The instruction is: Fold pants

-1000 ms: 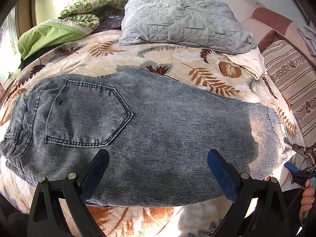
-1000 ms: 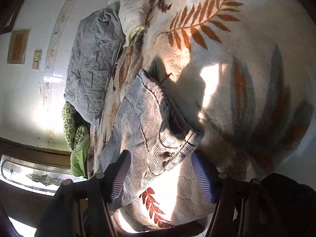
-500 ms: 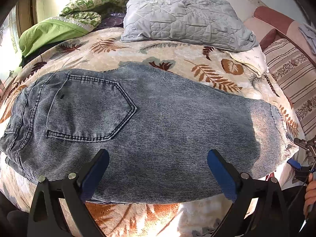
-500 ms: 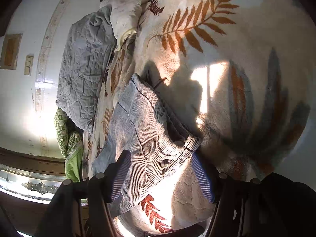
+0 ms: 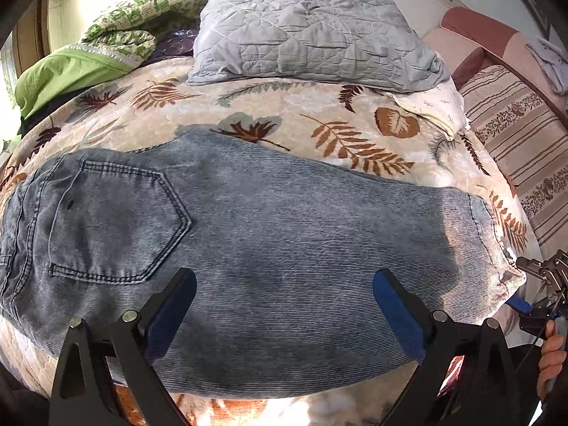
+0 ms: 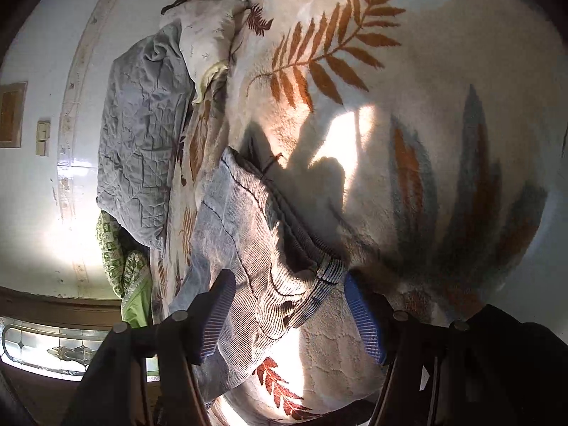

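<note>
A bed [image 5: 248,131] covered in a leaf-print blanket [image 6: 408,142] fills both views, and the pants [image 5: 284,255], grey-blue jeans, lie flat across it, probably so the soft, broad surface can carry the fold. They appear already doubled leg over leg, back pocket [image 5: 113,223] up at the waist end on the left, hems [image 6: 319,277] at the right near the bed's edge. Behind them a quilted grey pillow [image 5: 305,28] and green bedding [image 5: 71,71] sit well clear of the work.

The left tongs [image 5: 284,319] hover above the near edge of the jeans around mid-length, jaws wide apart and holding nothing; I judge they are ranging along the cloth for a place to grip or pin the fold line.

The right tongs [image 6: 287,316] stand at the hem end, jaws apart, with the stacked cuffs lying between the pads but not pinched. That placement suits taking both hems at once, to carry them toward the waistband.
</note>
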Demonstrator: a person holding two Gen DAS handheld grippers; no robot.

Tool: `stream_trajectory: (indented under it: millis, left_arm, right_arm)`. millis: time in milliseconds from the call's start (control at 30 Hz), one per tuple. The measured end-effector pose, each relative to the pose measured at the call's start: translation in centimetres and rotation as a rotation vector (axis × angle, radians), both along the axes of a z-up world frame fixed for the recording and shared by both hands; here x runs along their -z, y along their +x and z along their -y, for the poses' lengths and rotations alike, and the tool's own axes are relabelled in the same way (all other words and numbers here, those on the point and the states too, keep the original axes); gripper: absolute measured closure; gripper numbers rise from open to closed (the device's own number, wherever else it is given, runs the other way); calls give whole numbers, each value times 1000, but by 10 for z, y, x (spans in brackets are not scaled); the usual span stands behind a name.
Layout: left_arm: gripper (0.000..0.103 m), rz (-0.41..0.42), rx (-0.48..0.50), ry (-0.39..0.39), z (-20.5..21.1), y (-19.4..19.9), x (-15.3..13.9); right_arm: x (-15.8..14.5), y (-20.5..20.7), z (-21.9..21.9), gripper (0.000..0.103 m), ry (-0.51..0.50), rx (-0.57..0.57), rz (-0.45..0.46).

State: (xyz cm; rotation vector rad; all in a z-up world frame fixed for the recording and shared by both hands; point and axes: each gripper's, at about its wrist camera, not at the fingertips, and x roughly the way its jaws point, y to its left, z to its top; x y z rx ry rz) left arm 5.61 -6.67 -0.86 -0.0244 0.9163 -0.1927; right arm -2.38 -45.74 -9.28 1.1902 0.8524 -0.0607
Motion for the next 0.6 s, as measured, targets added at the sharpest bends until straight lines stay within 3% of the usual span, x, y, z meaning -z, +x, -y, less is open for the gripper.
stream_trajectory:
  millis: [100, 400, 467, 533, 600]
  left_arm:
    - [4, -1, 51, 13, 24, 5, 2]
    - [3, -83, 119, 166, 65, 20, 41]
    - [0, -40, 126, 186, 67, 19, 42]
    - [0, -65, 119, 179, 66, 21, 38]
    - [1, -48, 110, 136, 63, 20, 25]
  right_arm:
    - [-1, 2, -1, 37, -15, 2, -5]
    - [-7, 10, -7, 40, -104, -23, -41]
    - [-9, 12, -10, 41, -145, -37, -49]
    - [-14, 15, -17, 69, -248, -54, -82]
    - [-16, 18, -21, 77, -292, -88, -80]
